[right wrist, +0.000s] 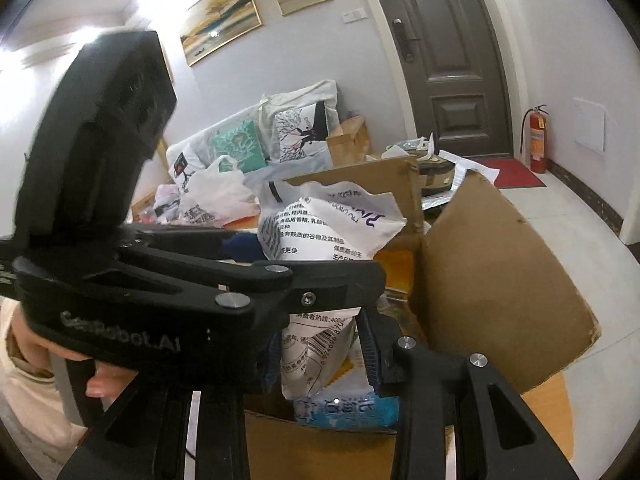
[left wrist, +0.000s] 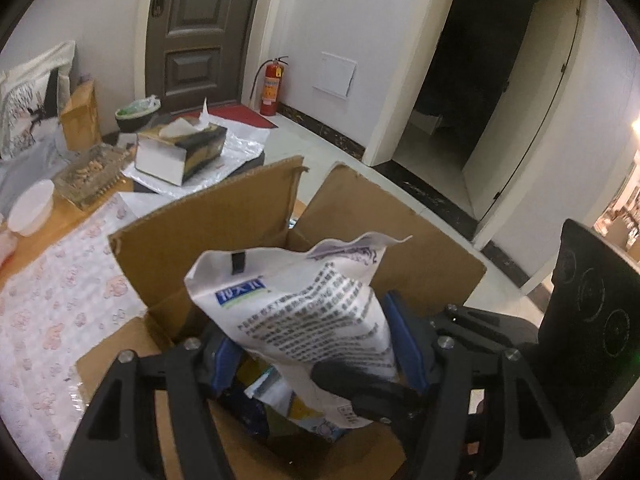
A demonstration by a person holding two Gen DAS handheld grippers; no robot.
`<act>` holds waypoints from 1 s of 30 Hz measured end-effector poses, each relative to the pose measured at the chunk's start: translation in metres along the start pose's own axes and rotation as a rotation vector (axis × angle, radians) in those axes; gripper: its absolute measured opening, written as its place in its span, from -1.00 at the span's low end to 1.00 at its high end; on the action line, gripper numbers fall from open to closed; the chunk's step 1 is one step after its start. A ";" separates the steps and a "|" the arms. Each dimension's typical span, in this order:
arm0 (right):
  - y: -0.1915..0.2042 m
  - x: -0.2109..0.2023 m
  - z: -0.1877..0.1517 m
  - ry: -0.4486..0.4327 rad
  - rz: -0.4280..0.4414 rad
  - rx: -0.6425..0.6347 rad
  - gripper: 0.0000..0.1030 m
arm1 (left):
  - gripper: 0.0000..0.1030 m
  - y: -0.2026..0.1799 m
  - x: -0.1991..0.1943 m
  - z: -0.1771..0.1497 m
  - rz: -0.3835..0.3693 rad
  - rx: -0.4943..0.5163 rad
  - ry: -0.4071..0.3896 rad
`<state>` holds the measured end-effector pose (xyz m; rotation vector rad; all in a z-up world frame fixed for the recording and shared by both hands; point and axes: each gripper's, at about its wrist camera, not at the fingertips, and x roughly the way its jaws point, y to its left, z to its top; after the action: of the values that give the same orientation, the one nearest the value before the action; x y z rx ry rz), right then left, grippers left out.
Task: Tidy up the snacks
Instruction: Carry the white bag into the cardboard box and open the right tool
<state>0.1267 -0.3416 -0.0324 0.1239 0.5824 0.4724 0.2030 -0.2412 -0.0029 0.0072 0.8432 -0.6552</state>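
A white snack bag (left wrist: 304, 304) with printed text hangs upright over an open cardboard box (left wrist: 208, 232). My left gripper (left wrist: 312, 328) is shut on it, one blue pad against each side of its middle. The black fingers (left wrist: 360, 392) of my right gripper pinch the bag's lower end. In the right wrist view my right gripper (right wrist: 320, 340) is shut on the bag (right wrist: 320, 232) near its barcode; its left finger is hidden behind the left gripper's arm (right wrist: 224, 280). Other packets (right wrist: 348, 408) lie inside the box (right wrist: 500, 280).
Left of the box, on the table's floral cloth (left wrist: 60, 300), stand a tissue box (left wrist: 180, 148), a glass tray of nuts (left wrist: 88, 176) and a white bowl (left wrist: 32, 208). Plastic bags (right wrist: 220, 196) and cushions lie behind. A hand (right wrist: 108, 380) grips the left tool.
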 end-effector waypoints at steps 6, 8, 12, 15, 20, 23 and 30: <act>-0.003 -0.002 -0.005 0.010 -0.007 0.007 -0.41 | 0.27 0.005 0.009 0.000 -0.015 -0.009 0.015; -0.004 -0.002 -0.004 0.010 -0.016 0.005 -0.41 | 0.27 0.004 0.010 -0.001 -0.029 -0.011 0.024; -0.007 -0.004 -0.006 0.015 -0.052 0.008 -0.40 | 0.27 0.001 0.018 -0.006 -0.086 -0.021 0.062; -0.005 -0.007 -0.008 0.021 -0.070 -0.001 -0.40 | 0.27 -0.001 0.019 -0.005 -0.084 -0.017 0.060; -0.002 -0.011 -0.007 0.015 -0.095 -0.016 -0.25 | 0.31 -0.001 0.006 -0.006 -0.065 -0.016 0.038; -0.001 -0.015 -0.004 0.002 -0.094 -0.010 -0.23 | 0.35 0.002 -0.010 -0.007 -0.038 -0.018 0.001; 0.016 -0.016 -0.002 0.004 -0.093 -0.042 -0.22 | 0.38 0.014 -0.049 -0.011 -0.009 -0.029 -0.059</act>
<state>0.1079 -0.3348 -0.0219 0.0556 0.5797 0.3943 0.1797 -0.2015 0.0203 -0.0423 0.7966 -0.6488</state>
